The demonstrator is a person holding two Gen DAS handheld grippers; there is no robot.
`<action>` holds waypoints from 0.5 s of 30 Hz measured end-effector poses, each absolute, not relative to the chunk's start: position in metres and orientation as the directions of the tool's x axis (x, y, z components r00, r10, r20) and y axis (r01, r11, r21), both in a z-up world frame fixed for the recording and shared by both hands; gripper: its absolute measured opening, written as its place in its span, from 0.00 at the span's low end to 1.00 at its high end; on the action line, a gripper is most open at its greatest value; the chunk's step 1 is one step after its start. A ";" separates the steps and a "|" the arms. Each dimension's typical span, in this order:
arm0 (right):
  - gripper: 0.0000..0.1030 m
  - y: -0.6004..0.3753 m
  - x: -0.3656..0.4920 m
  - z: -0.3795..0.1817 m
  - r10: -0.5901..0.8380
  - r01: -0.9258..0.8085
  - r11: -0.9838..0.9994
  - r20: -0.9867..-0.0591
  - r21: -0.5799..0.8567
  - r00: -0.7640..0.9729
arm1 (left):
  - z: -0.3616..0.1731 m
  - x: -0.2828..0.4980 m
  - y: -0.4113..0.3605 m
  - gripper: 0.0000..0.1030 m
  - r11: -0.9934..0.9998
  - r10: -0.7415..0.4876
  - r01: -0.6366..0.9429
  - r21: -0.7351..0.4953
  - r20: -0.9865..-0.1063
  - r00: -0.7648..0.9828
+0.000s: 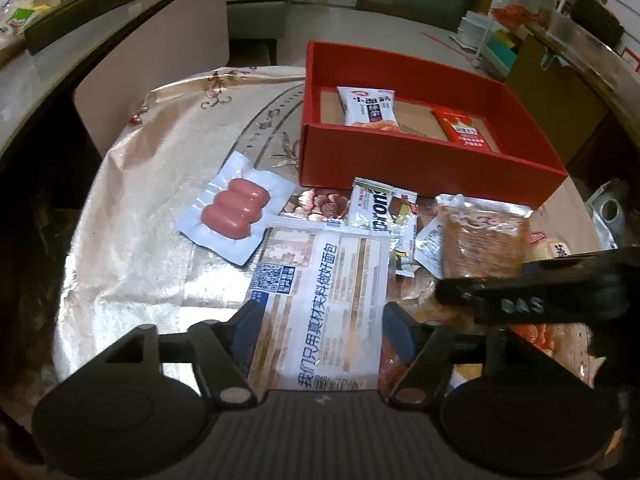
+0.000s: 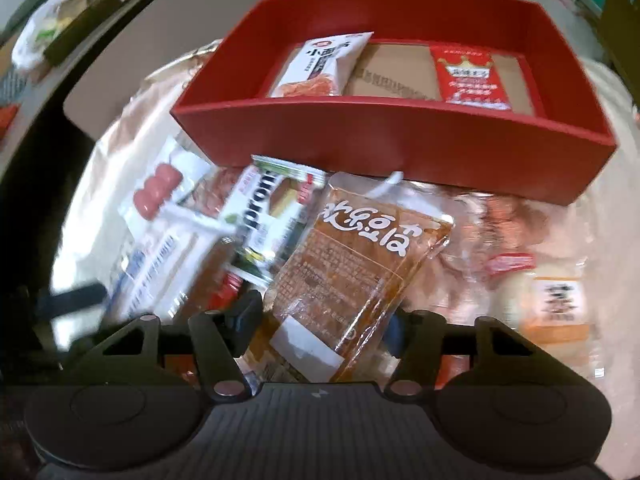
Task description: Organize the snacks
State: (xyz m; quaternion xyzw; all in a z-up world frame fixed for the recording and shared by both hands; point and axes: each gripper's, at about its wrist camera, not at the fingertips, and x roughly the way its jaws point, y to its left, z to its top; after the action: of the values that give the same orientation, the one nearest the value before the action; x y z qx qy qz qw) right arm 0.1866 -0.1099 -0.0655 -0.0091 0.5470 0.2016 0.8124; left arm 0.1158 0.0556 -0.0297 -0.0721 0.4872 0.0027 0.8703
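A red box (image 1: 420,160) (image 2: 400,136) stands on the table with a white snack pack (image 1: 370,106) (image 2: 320,64) and a red packet (image 1: 466,128) (image 2: 470,76) inside. In front lies a pile of snacks. My left gripper (image 1: 324,320) is shut on a white bread pack (image 1: 324,280) with blue print. My right gripper (image 2: 320,320) is shut on a brown tofu pack (image 2: 360,264) (image 1: 480,240), lifted over the pile. A sausage pack (image 1: 236,210) (image 2: 158,192) and a white "proni" bar (image 1: 380,208) (image 2: 272,212) lie nearby.
A patterned cloth (image 1: 160,184) covers the round table. A bread pack with an orange label (image 2: 556,300) lies at the right. A cluttered counter (image 1: 60,12) is at the far left. The right gripper's body (image 1: 540,292) crosses the left wrist view.
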 end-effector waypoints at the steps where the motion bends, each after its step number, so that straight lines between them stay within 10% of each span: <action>1: 0.65 -0.114 0.184 -0.064 0.307 -0.348 0.918 -0.894 0.189 0.325 | -0.030 0.117 0.055 0.61 0.990 -0.067 -0.071 -0.122 -0.847 0.527; 10: 0.62 -0.150 0.171 -0.063 0.341 -0.346 0.910 -0.885 0.227 0.316 | -0.058 0.138 0.045 0.85 0.996 -0.015 -0.066 -0.051 -0.884 0.467; 15: 0.64 -0.154 0.177 -0.071 0.366 -0.307 0.911 -0.881 0.274 0.300 | -0.070 0.142 0.033 0.80 0.997 0.067 -0.068 0.039 -0.885 0.461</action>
State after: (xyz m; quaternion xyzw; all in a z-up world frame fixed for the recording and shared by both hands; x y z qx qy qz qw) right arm 0.1774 -0.1537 -0.0709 0.0269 0.5534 0.2089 0.8058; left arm 0.1420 0.0327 -0.0698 -0.0008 0.5176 0.0394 0.8547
